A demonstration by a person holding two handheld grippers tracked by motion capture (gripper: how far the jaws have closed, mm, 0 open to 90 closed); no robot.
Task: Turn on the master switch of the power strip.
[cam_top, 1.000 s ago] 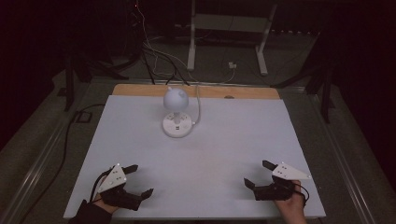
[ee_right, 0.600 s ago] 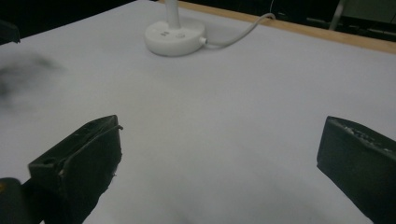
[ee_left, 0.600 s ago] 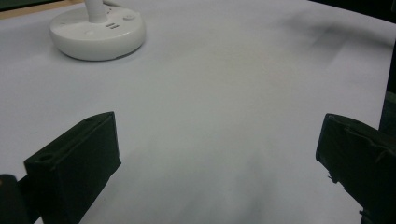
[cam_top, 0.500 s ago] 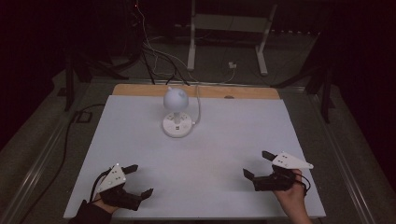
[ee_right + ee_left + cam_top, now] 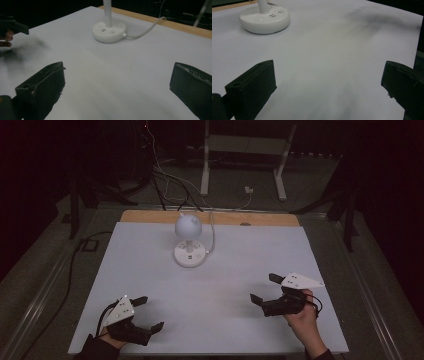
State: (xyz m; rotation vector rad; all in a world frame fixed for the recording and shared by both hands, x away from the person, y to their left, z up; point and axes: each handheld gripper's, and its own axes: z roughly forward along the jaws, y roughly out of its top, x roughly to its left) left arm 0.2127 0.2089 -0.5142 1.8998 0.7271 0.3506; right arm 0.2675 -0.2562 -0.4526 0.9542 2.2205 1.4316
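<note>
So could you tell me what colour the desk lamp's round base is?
The desk lamp's round base is white, clearest in the right gripper view.

Lamp (image 5: 188,242) stands on the surface (image 5: 150,270) toward the back; left tongs (image 5: 149,314) front-left, right tongs (image 5: 264,290) front-right.

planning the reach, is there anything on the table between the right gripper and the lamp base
Nothing: the stretch of white table between the right gripper and the lamp base is bare, as the high view and the right gripper view show.
</note>
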